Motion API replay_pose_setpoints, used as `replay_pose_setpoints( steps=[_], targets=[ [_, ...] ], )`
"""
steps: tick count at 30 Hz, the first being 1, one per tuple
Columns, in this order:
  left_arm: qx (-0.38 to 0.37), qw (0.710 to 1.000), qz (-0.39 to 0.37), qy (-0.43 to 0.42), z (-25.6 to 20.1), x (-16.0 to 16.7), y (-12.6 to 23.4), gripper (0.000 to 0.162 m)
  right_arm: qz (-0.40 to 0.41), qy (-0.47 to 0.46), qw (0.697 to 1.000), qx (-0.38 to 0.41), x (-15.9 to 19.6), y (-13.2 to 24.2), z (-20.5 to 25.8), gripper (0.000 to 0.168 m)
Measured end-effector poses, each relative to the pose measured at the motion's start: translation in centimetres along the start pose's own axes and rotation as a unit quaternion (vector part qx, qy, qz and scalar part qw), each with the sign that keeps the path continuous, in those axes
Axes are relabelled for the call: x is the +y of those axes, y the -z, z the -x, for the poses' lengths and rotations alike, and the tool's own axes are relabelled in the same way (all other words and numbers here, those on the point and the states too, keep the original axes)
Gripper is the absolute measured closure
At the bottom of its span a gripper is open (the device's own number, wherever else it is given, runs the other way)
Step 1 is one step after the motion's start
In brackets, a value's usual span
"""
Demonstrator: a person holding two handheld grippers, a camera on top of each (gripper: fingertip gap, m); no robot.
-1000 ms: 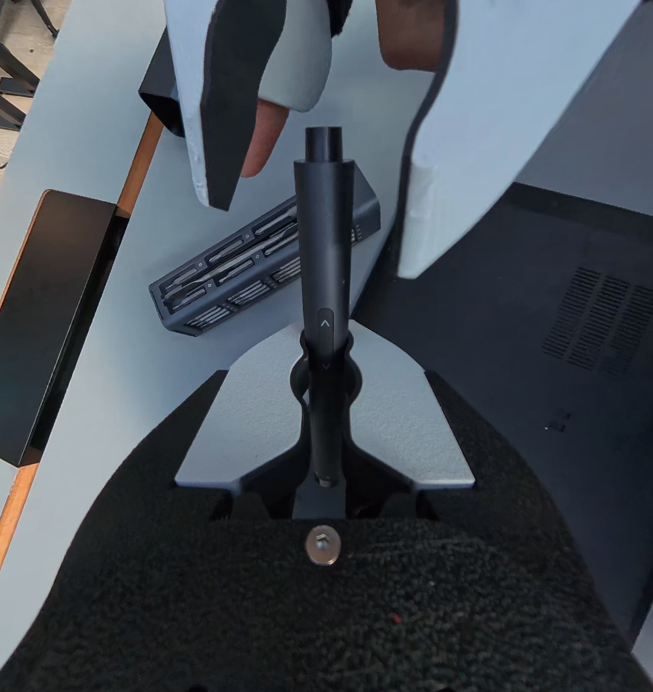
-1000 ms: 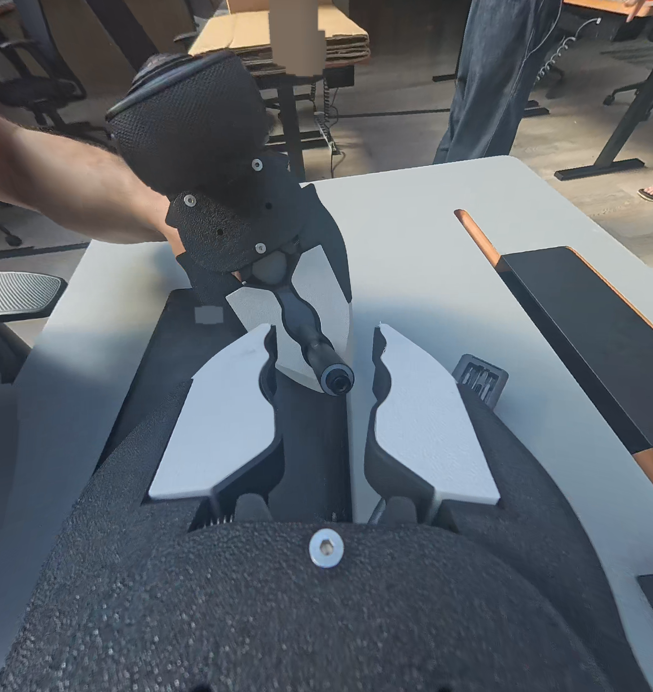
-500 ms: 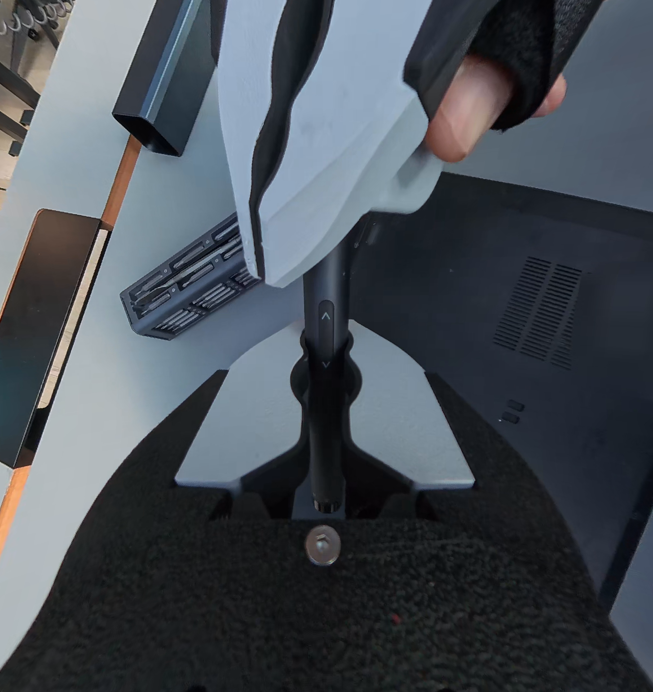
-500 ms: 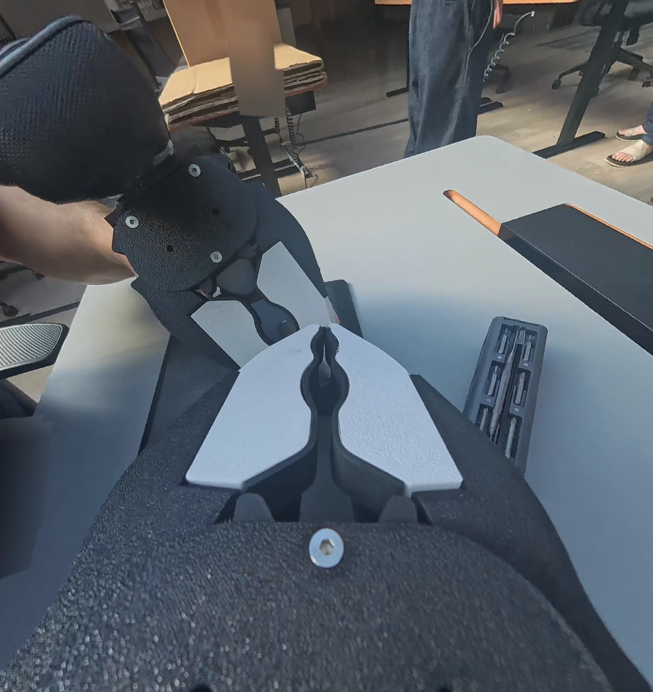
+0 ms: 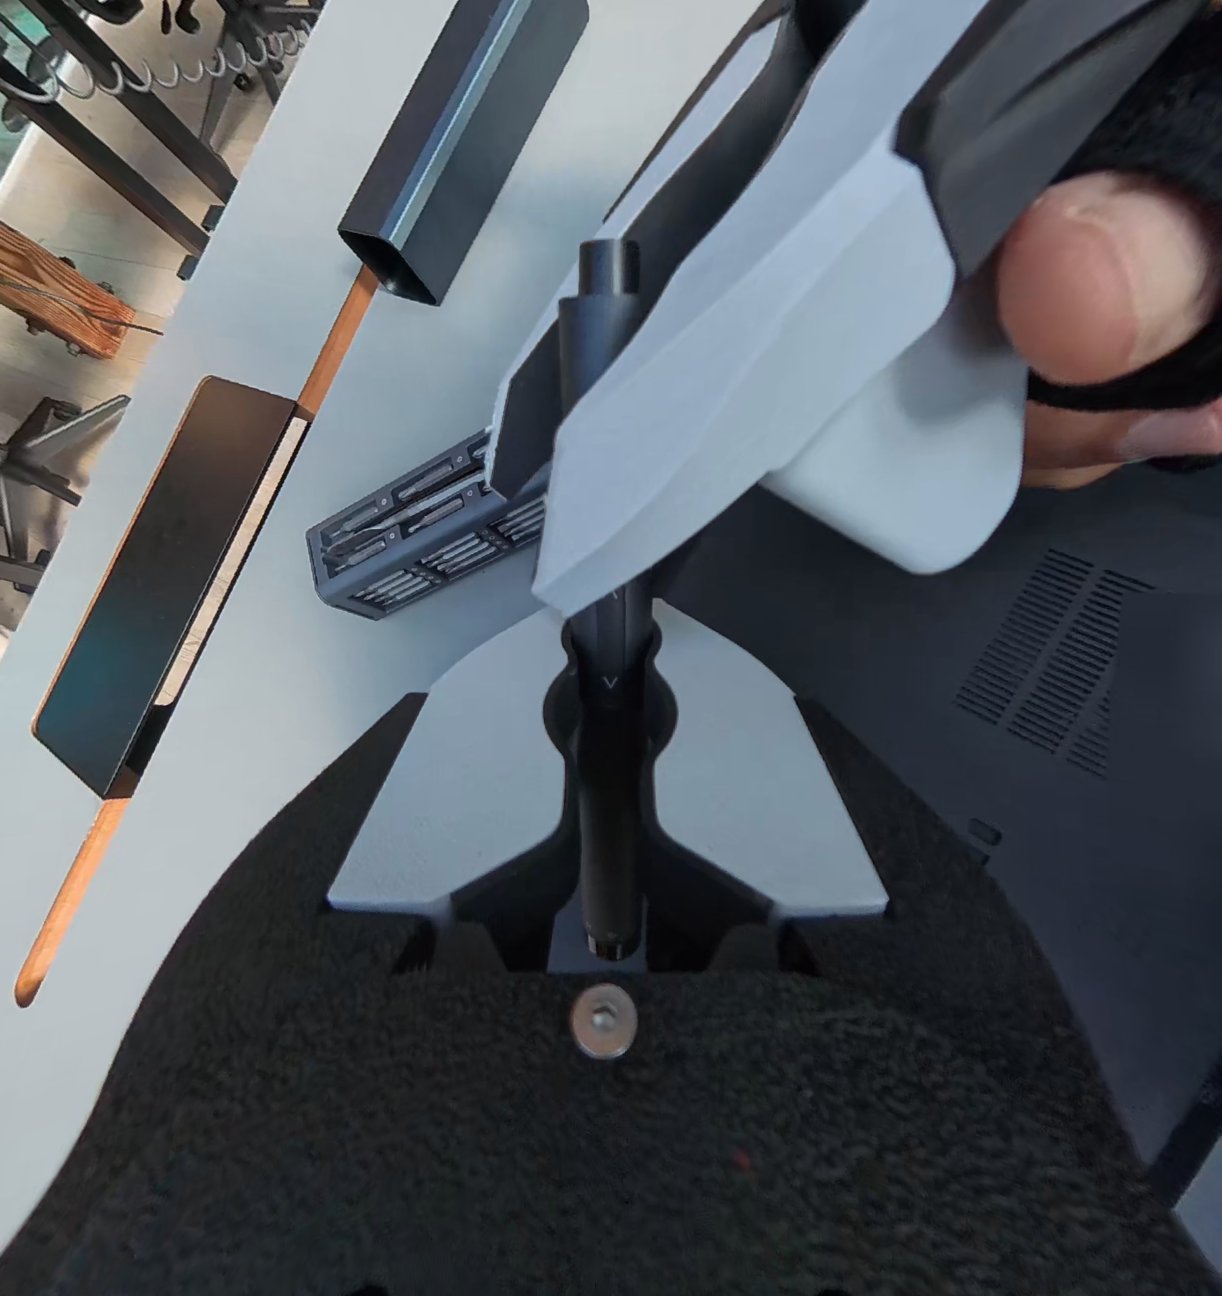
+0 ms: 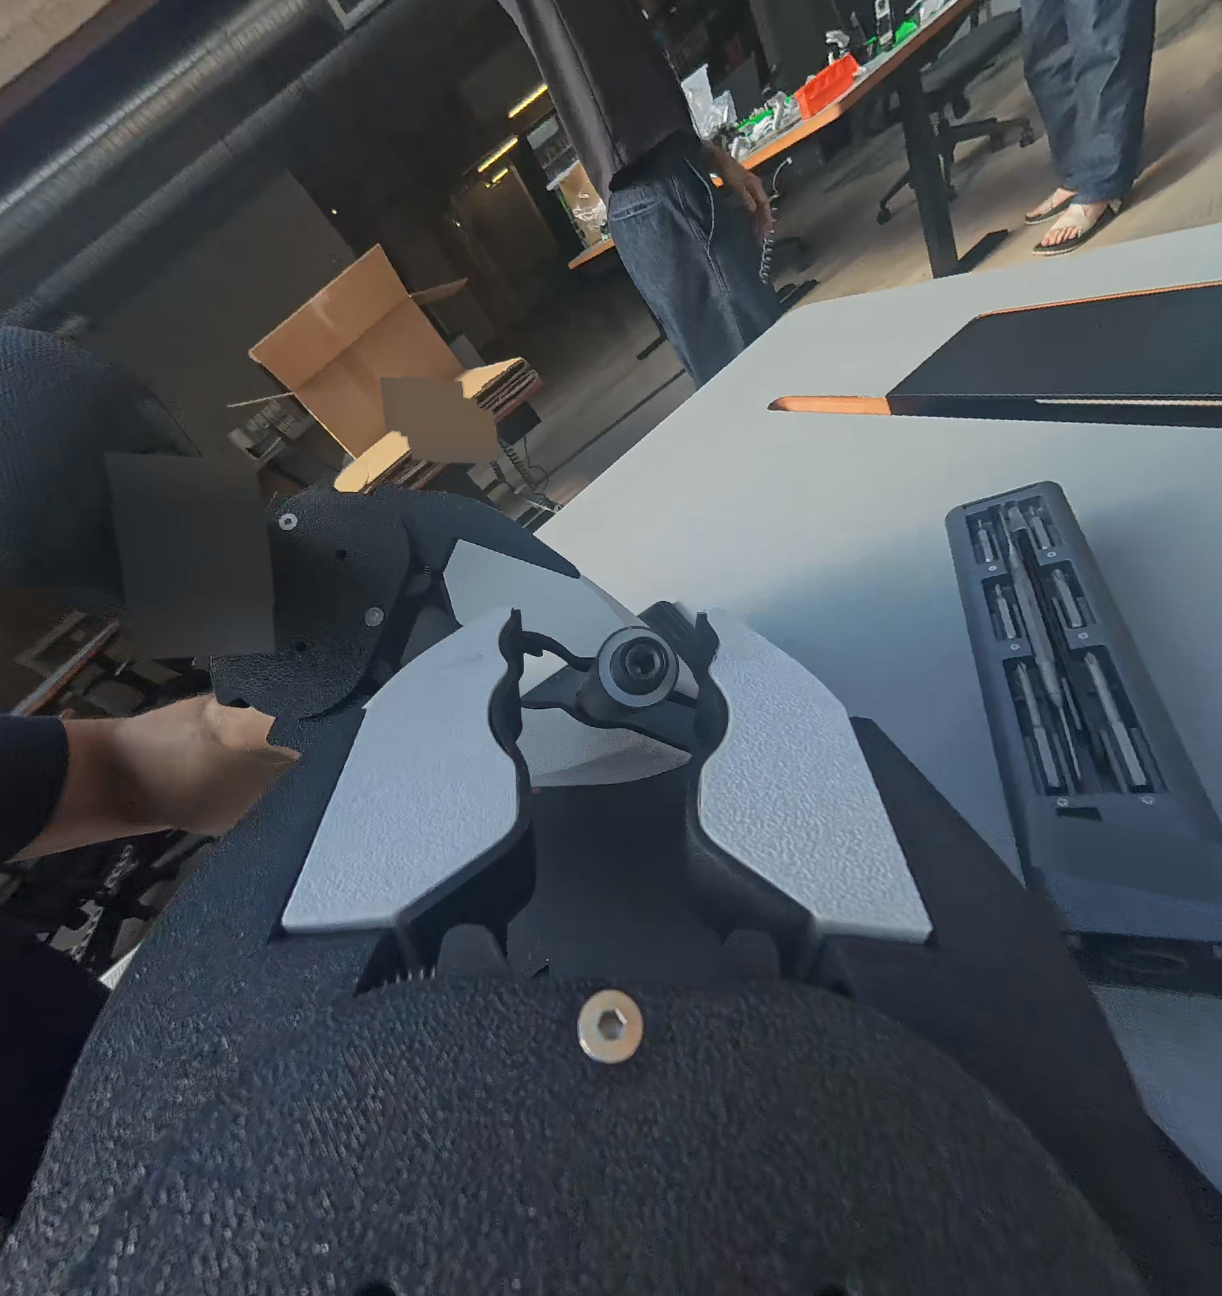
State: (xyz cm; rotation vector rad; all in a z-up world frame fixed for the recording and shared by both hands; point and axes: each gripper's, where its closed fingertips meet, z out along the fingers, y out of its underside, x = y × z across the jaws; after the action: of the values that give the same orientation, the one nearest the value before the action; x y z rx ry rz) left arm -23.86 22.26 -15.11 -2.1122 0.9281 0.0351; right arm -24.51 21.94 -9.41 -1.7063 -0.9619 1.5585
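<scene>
Between the left gripper's [image 5: 608, 673] closed fingers sits a black pen-shaped screwdriver [image 5: 604, 771], clamped mid-barrel, its tip pointing away. Right gripper [image 6: 611, 673] fingers stand apart, one on each side of the screwdriver's front end; contact on the right-hand pad, the other side clear. Open bit case [image 6: 1063, 659] lies on the pale table [image 6: 769, 491], to the right of the right gripper. Upturned dark laptop base [image 5: 1014, 701] beneath and right of the left gripper.
</scene>
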Motion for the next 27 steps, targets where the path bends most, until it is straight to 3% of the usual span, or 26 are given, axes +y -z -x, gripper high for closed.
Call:
replay_pose_setpoints(
  steps=[2, 5, 15, 19, 24, 27],
  targets=[
    [-0.011, 1.000, -0.001, -0.001, 0.0, -0.4, 0.1, 0.150, -0.001, -0.009, 1.000, 0.000, 0.3, -0.6, 0.3, 0.125],
    [-0.026, 1.000, -0.009, -0.003, -0.2, -1.3, 0.4, 0.150, -0.030, -0.007, 0.999, 0.012, -0.3, -0.8, 0.3, 0.150],
    [-0.036, 0.999, -0.035, -0.006, -0.7, -2.3, 0.4, 0.149, -0.043, -0.033, 0.998, -0.004, -0.5, 0.2, 0.4, 0.151],
    [-0.034, 0.999, -0.036, -0.008, -1.0, -2.2, -0.1, 0.142, -0.029, -0.026, 0.999, 0.016, -0.4, 1.2, -0.4, 0.151],
    [-0.005, 1.000, -0.024, 0.011, -1.5, -1.1, -0.4, 0.126, -0.008, -0.041, 0.998, 0.053, -0.9, 4.6, -2.5, 0.151],
    [-0.017, 1.000, -0.004, 0.013, -0.6, 0.4, -0.3, 0.126, 0.043, -0.046, 0.995, 0.083, -1.1, 7.8, -3.8, 0.151]
  ],
)
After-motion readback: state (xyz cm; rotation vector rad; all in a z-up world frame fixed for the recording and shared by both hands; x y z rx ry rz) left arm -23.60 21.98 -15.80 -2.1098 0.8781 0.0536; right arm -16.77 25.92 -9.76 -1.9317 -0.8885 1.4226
